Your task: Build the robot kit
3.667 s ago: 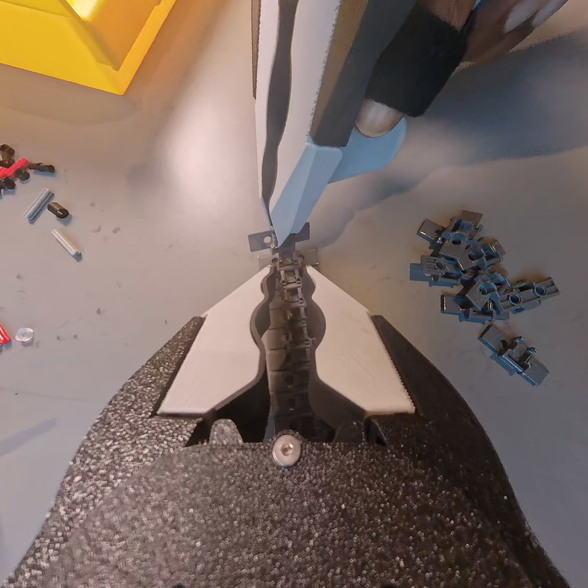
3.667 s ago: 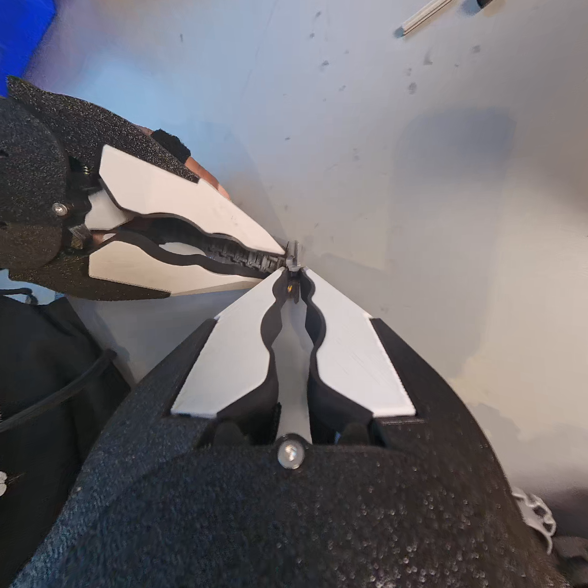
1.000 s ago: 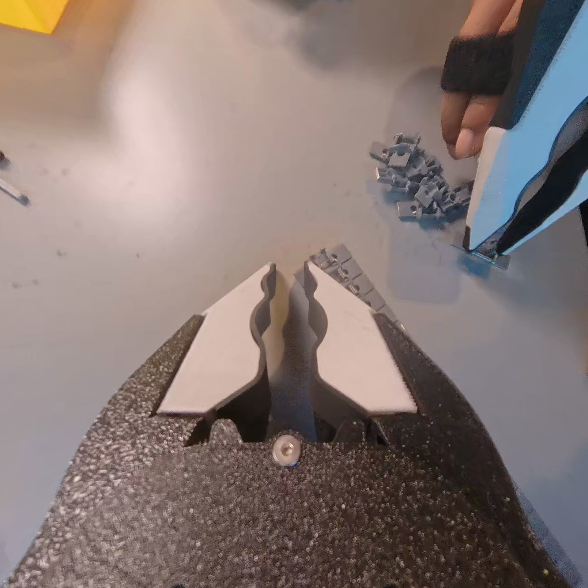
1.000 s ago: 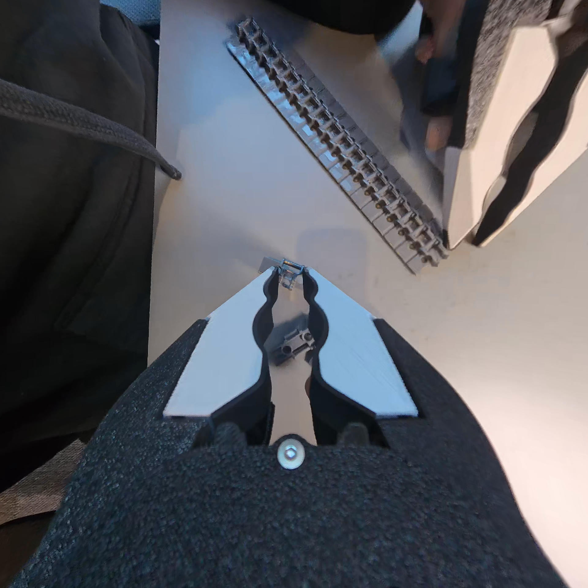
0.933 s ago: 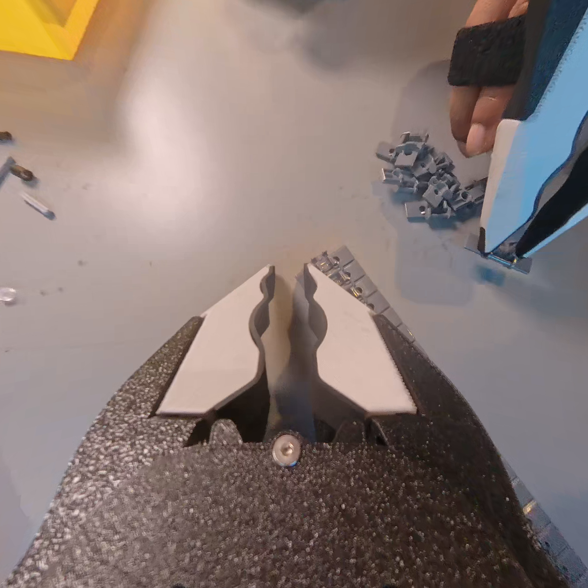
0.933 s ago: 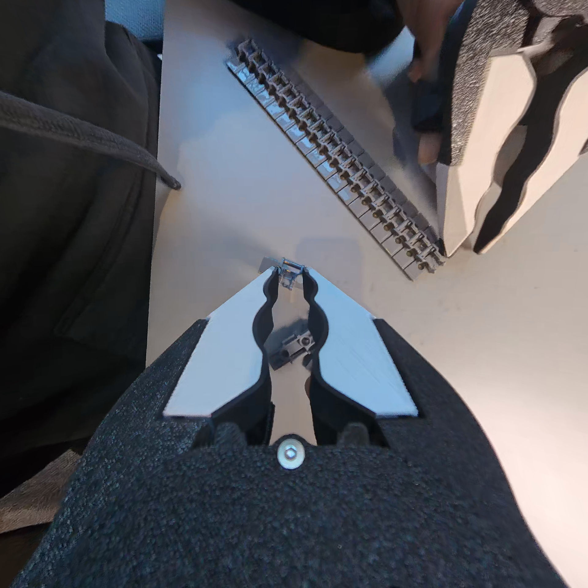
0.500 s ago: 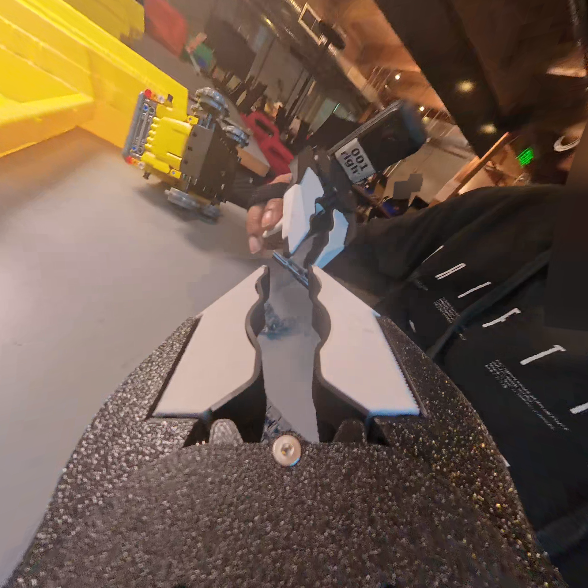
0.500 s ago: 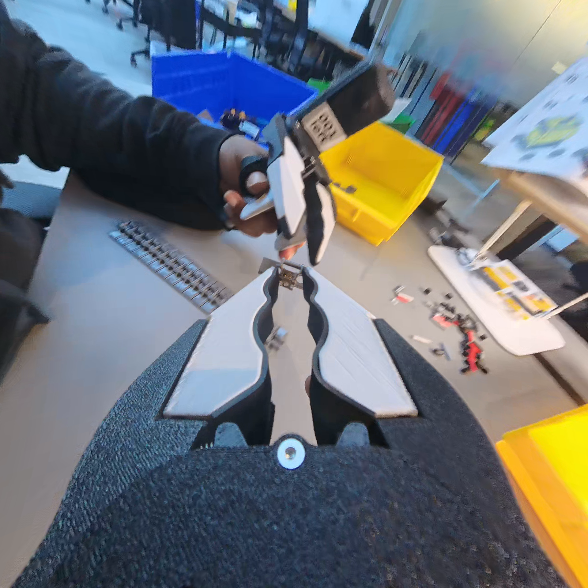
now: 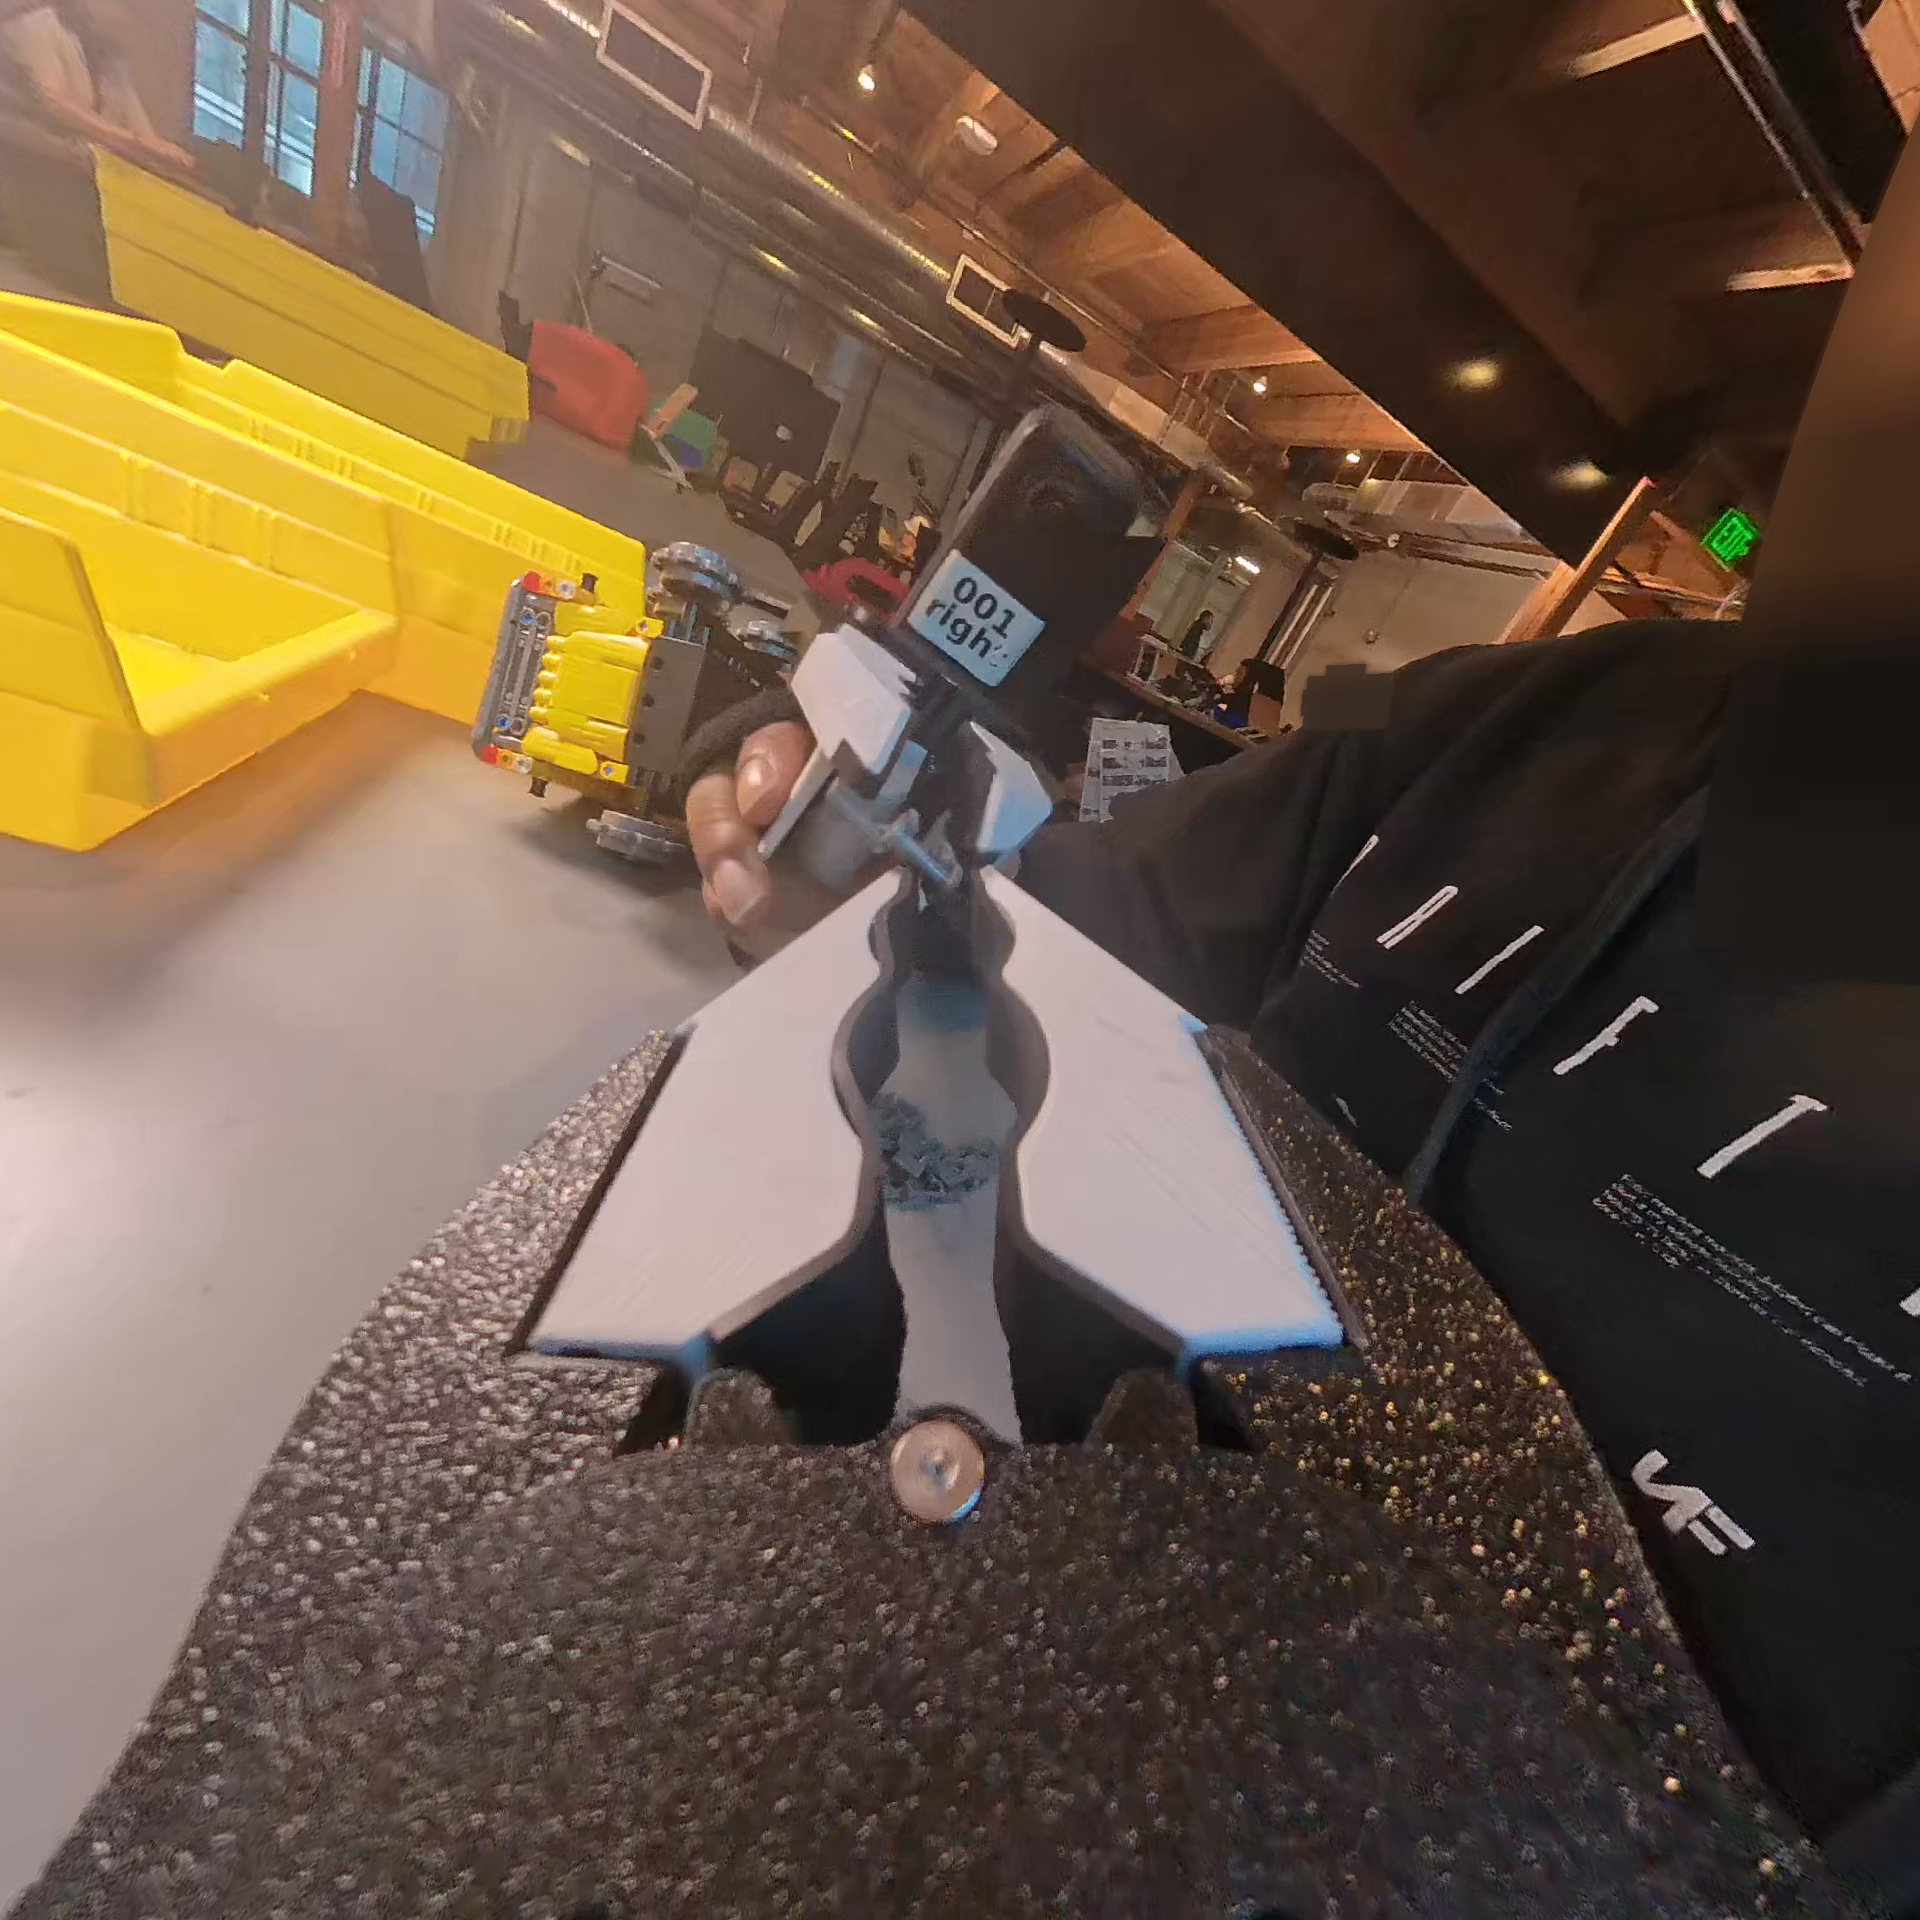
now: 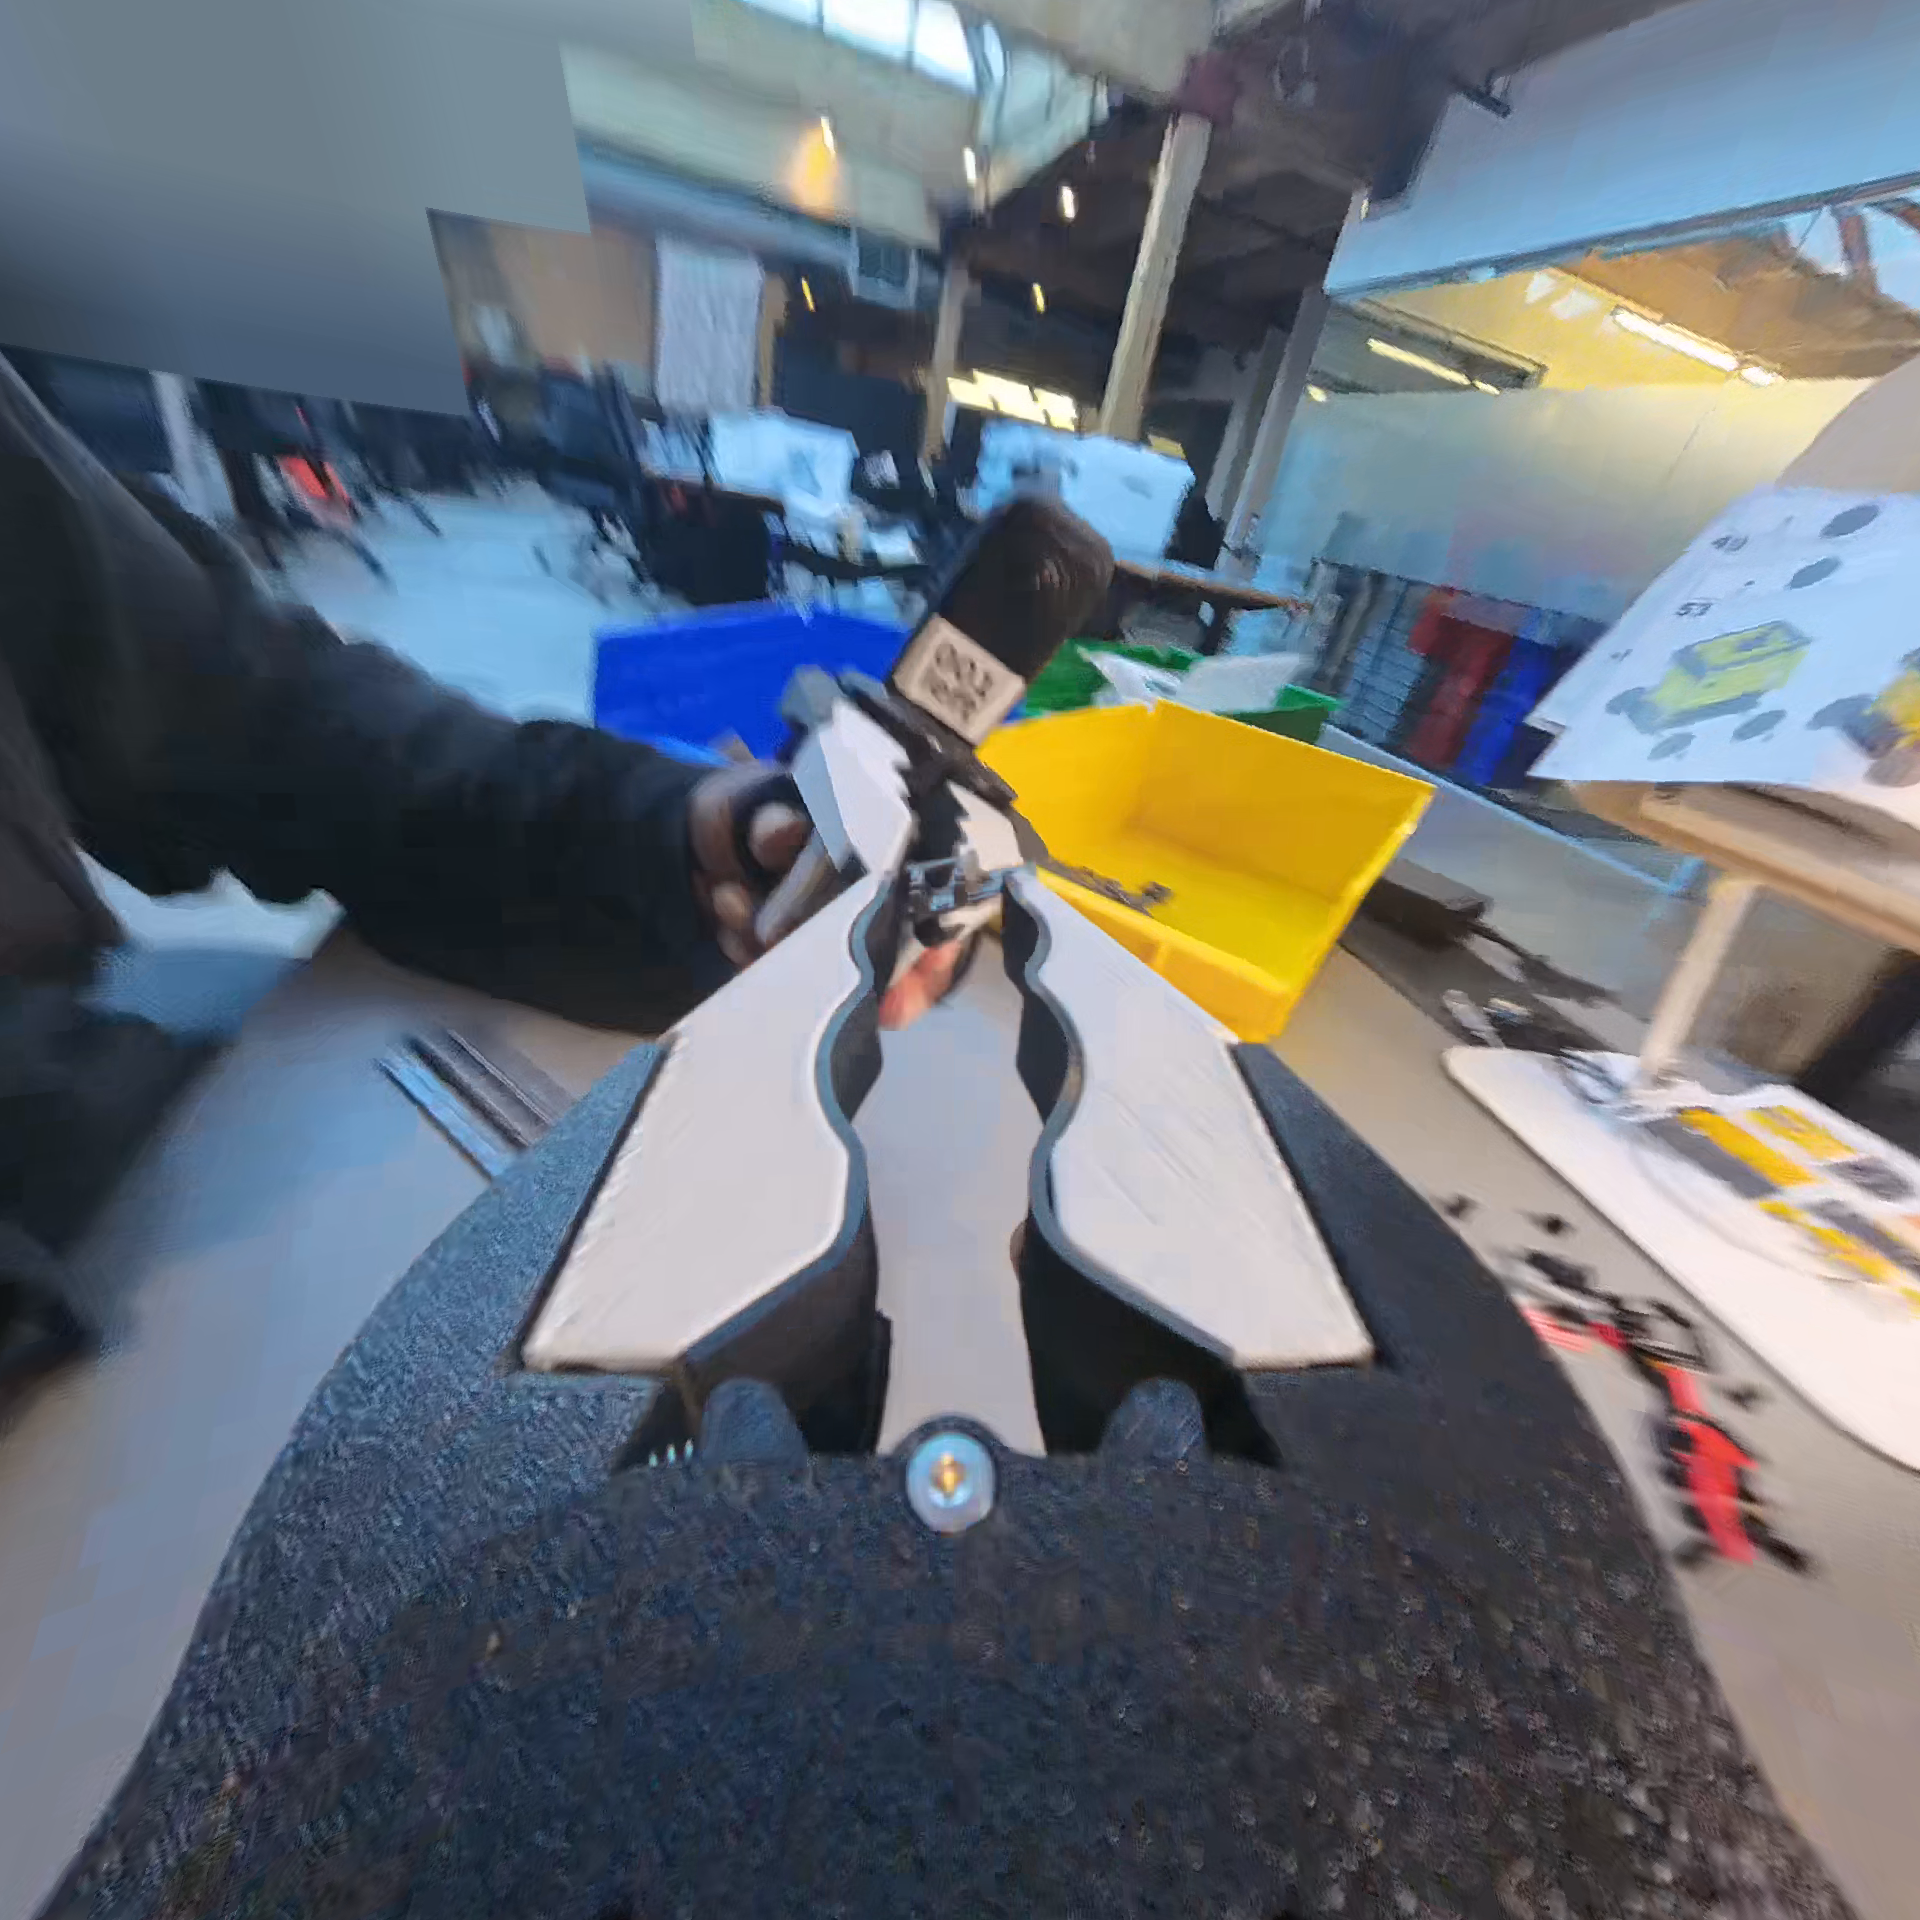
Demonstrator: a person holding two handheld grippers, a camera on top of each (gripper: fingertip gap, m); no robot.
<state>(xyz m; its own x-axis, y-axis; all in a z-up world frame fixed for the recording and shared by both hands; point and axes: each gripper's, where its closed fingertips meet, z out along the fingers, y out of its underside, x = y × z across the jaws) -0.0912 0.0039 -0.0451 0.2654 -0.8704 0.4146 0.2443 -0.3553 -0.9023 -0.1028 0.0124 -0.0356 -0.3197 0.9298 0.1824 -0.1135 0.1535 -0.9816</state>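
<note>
Left wrist view: left gripper (image 9: 937, 883), frame centre, fingers nearly closed at the tips, pinching the small grey link piece (image 9: 933, 854) that the right gripper (image 9: 914, 831) presents tip to tip. A pile of grey links (image 9: 930, 1155) lies on the grey table (image 9: 260, 1039) below. Yellow bins (image 9: 208, 623) and a yellow brick vehicle (image 9: 592, 696) stand upper left.

Right wrist view: right gripper (image 10: 940, 888) fingers parted; the link piece (image 10: 940, 883) sits between the tips, its grip uncertain. A yellow bin (image 10: 1216, 852) stands right of centre.

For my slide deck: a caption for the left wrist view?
Two handheld grippers, left gripper and right gripper, meet tip to tip above a grey table.
</note>
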